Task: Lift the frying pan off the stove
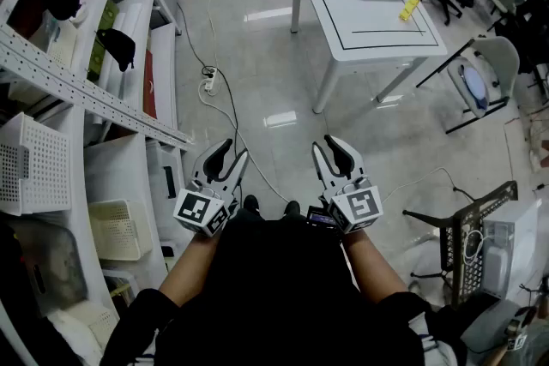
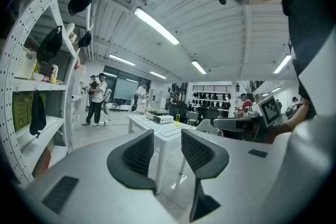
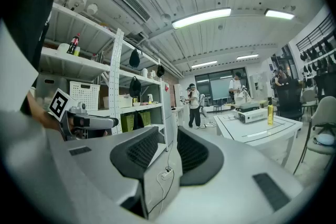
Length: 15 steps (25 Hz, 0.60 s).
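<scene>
Head view: the left gripper [image 1: 233, 152] and right gripper [image 1: 326, 146] sit close to the body above the floor [image 1: 266, 73], each with its jaws a little apart and nothing in them. No frying pan or stove shows in any view, so where the pan is cannot be told. The only print is the square markers on the cubes.

Left gripper view: the parted, empty jaws frame a white table [image 2: 143, 122] well off. No writing is readable.

Right gripper view: again parted and empty. Shelves [image 3: 100, 78] stand at the left and a yellow bottle [image 3: 270, 111] far off, its label too small to read.

A pan is probably rigid and weighted toward its bowl — best clamped firmly on the handle, close to the bowl, to stop it tipping.
</scene>
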Available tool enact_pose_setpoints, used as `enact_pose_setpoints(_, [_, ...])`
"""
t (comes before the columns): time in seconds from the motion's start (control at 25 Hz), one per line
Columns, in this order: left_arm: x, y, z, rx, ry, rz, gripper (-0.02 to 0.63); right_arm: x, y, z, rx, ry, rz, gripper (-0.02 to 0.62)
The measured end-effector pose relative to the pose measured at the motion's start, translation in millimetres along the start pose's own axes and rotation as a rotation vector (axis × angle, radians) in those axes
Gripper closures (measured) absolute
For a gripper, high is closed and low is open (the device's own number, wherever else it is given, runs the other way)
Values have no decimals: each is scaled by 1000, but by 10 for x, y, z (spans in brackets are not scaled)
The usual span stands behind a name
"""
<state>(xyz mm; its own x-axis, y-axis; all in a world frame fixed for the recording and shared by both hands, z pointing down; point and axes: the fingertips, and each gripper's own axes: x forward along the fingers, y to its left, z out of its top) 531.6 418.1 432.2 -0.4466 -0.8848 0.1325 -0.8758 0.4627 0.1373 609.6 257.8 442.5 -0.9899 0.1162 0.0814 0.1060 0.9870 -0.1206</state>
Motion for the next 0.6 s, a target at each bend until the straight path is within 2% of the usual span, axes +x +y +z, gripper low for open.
enact_pose_setpoints(0.24, [36,22,-22,2,-4,13,443,20,-72,8,19,-30,12,474])
enact_pose_setpoints(0.4, [48,26,-16,1,-7,27,442,-7,-166,48,31,-51,4,425])
enact_pose_setpoints(0.6, [81,23,6,-2,-14,45,442,-47,-229,132,18,-74,27,422])
